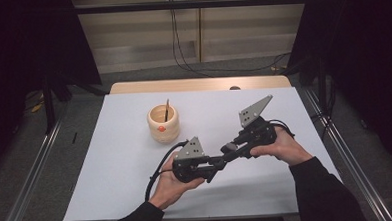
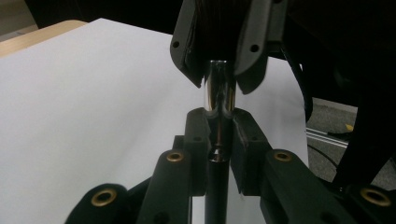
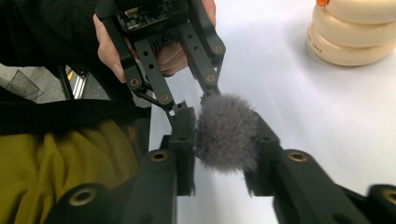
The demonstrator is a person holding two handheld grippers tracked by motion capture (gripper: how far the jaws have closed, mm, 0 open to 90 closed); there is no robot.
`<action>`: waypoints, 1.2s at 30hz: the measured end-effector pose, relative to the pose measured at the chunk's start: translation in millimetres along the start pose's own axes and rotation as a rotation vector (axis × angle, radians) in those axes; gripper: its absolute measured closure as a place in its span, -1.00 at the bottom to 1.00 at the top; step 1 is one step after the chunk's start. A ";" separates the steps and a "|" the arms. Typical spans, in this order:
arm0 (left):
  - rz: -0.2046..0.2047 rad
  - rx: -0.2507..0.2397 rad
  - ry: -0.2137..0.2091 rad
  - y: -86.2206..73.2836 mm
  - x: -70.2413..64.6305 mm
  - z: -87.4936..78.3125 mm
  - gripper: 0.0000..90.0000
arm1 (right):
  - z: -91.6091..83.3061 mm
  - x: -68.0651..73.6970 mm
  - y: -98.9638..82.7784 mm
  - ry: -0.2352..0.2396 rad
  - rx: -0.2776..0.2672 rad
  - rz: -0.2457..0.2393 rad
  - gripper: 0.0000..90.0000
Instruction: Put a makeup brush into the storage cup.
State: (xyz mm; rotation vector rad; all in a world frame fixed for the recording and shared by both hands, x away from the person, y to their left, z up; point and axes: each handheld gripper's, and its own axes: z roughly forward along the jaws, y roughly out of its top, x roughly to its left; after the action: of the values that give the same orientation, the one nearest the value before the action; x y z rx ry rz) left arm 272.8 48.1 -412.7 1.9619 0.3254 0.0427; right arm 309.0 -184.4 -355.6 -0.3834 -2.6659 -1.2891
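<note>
Both grippers meet on one makeup brush above the white table (image 1: 111,159). My left gripper (image 2: 218,140) is shut on the brush's black handle just below its chrome ferrule (image 2: 217,88). The fluffy grey brush head (image 3: 226,135) sits between the pads of my right gripper (image 3: 224,140), and the bristles touch both of them. In the high view the left gripper (image 1: 214,166) and right gripper (image 1: 232,150) point tip to tip at the table's near middle. In the right gripper view the left gripper (image 3: 189,102) comes in from the top, and the handle is hidden behind the bristles.
A cream ribbed cup (image 1: 163,123) with an orange spot and a thin dark stick in it stands on the table behind the left hand; its side is also visible in the right gripper view (image 3: 355,37). Metal rails run along both sides of the table.
</note>
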 end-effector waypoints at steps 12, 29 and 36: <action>-0.022 -0.031 0.016 -0.5 4.1 -3.7 0.74 | -2.4 -0.5 -0.2 -0.043 -0.069 0.026 -0.20; -0.033 -0.043 0.042 0.4 5.0 -7.4 0.74 | -0.3 -1.6 -3.8 -0.094 -0.193 0.035 -0.95; -0.041 -0.062 0.052 0.8 5.8 -10.7 0.74 | -2.2 -1.0 -6.5 -0.133 -0.245 0.049 -0.95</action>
State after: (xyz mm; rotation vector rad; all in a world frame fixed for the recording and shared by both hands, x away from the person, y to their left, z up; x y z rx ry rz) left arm 276.6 58.8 -408.3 1.8950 0.3939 0.0772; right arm 308.1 -190.2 -359.4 -0.5815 -2.5891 -1.6338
